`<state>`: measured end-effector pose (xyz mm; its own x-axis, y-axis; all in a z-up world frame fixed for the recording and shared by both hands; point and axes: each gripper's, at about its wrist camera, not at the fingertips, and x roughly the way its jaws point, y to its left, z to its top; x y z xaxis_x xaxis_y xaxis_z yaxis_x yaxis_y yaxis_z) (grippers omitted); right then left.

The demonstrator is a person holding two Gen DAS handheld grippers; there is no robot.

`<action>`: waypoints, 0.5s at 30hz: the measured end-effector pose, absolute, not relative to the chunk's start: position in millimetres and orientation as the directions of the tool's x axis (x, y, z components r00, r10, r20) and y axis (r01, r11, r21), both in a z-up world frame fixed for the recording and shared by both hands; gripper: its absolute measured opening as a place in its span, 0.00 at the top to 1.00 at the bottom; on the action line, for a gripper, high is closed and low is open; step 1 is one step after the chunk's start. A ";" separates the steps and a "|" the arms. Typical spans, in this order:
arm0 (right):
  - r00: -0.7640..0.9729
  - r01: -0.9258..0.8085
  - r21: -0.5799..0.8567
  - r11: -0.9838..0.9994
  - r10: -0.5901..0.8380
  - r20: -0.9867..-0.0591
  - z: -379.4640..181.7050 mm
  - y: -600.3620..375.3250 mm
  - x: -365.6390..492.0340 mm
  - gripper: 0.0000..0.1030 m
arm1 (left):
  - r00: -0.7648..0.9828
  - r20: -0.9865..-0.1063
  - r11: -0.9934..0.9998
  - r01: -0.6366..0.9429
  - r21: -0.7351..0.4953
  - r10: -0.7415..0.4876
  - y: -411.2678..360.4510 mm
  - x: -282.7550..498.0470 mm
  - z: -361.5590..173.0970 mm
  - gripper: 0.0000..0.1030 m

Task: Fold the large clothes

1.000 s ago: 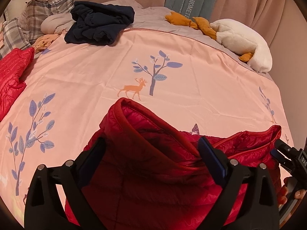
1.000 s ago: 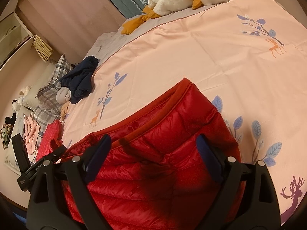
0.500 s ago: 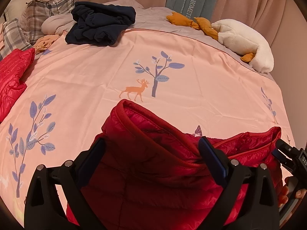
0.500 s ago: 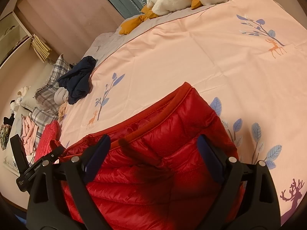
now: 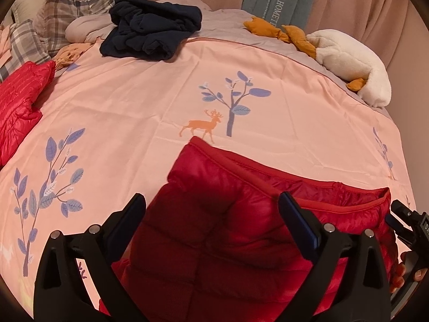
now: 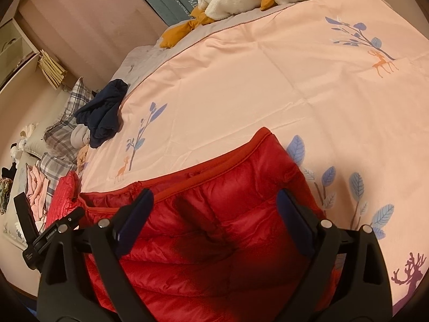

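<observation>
A red quilted puffer jacket point(image 5: 230, 230) lies folded on the pink bedspread point(image 5: 150, 102) at the near edge. My left gripper point(image 5: 211, 214) hovers over its left part, open, with the padded cloth filling the space between the wide-apart fingers. In the right wrist view the same jacket point(image 6: 236, 214) spreads under my right gripper point(image 6: 214, 214), which is also open. Each gripper shows at the edge of the other's view: the right gripper point(image 5: 410, 222) at the jacket's far corner, the left gripper point(image 6: 53, 230) at the other end.
A dark navy garment point(image 5: 152, 32) is heaped near plaid pillows point(image 5: 72, 10). A second red jacket point(image 5: 21, 102) lies at the left edge. A white and orange plush toy point(image 5: 348, 64) sits at the far right corner. Shelves point(image 6: 10, 45) stand beyond the bed.
The jacket's raised, humped fold has sunk and now lies flat on the bedspread. Both grippers stayed wide apart and shifted only slightly.
</observation>
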<state>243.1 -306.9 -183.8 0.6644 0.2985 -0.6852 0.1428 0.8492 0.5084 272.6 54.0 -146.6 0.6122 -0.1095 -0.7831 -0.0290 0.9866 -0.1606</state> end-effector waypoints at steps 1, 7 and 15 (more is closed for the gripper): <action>0.664 0.146 0.505 0.851 0.294 -0.687 -183.7 -306.2 241.4 0.08 | 0.612 -0.784 0.987 -0.032 -0.160 -0.107 54.3 272.5 -147.2 0.04; 0.677 0.179 0.473 0.863 0.241 -0.696 -180.5 -311.7 237.0 0.08 | 0.621 -0.779 0.985 -0.058 -0.161 -0.090 65.9 269.5 -146.4 0.04; 0.717 0.212 0.390 0.896 0.129 -0.685 -157.0 -319.2 208.7 0.08 | 0.667 -0.738 0.989 -0.010 -0.147 -0.103 69.7 239.5 -126.6 0.04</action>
